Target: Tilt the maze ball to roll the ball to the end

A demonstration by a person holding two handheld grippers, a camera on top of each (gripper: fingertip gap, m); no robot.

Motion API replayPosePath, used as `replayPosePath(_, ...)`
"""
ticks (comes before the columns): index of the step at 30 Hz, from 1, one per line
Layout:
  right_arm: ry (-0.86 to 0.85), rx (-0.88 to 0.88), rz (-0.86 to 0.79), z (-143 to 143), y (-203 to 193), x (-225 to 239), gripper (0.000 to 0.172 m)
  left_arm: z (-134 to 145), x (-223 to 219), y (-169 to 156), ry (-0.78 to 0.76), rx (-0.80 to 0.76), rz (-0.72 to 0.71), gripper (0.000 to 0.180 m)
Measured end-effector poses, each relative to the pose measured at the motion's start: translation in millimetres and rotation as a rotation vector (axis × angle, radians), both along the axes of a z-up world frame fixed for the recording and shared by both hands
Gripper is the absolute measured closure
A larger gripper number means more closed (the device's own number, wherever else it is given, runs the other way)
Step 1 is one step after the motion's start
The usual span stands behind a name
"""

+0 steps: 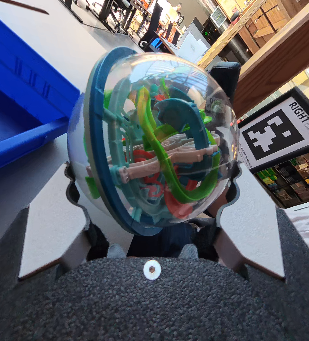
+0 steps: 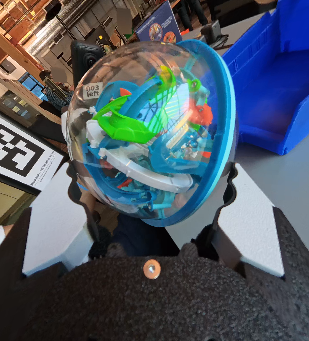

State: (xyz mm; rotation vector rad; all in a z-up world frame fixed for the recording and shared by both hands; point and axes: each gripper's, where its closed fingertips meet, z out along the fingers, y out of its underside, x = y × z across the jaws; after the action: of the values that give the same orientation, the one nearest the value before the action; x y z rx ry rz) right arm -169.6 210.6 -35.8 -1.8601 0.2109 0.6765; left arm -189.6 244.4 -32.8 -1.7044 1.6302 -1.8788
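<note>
The maze ball [image 1: 150, 140] is a clear sphere with a blue ring around its middle and green, teal, red and white tracks inside. My left gripper [image 1: 153, 173] is shut on it, with both fingers [image 1: 70, 177] against its sides. In the right wrist view the maze ball [image 2: 150, 129] is tilted, with its ring to the right. My right gripper [image 2: 152, 175] is shut on it from the opposite side, its fingers [image 2: 229, 177] pressed against the shell. Each gripper's black camera shows behind the sphere in the other's view. I cannot make out the small ball inside.
A blue plastic bin [image 1: 20, 110] sits on the white table next to the sphere and also shows in the right wrist view [image 2: 279, 92]. A framed sign with a black-and-white marker [image 1: 279, 132] stands on the other side. A wooden beam [image 1: 279, 55] runs above it.
</note>
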Motion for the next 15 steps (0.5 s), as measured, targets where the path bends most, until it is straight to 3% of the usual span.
replayPosePath(15, 0.148, -0.121, 0.028, -63.8, 13.9, 18.5, 0.017, -62.6, 17.5, 13.5, 0.165, -0.093, -0.011, 0.021)
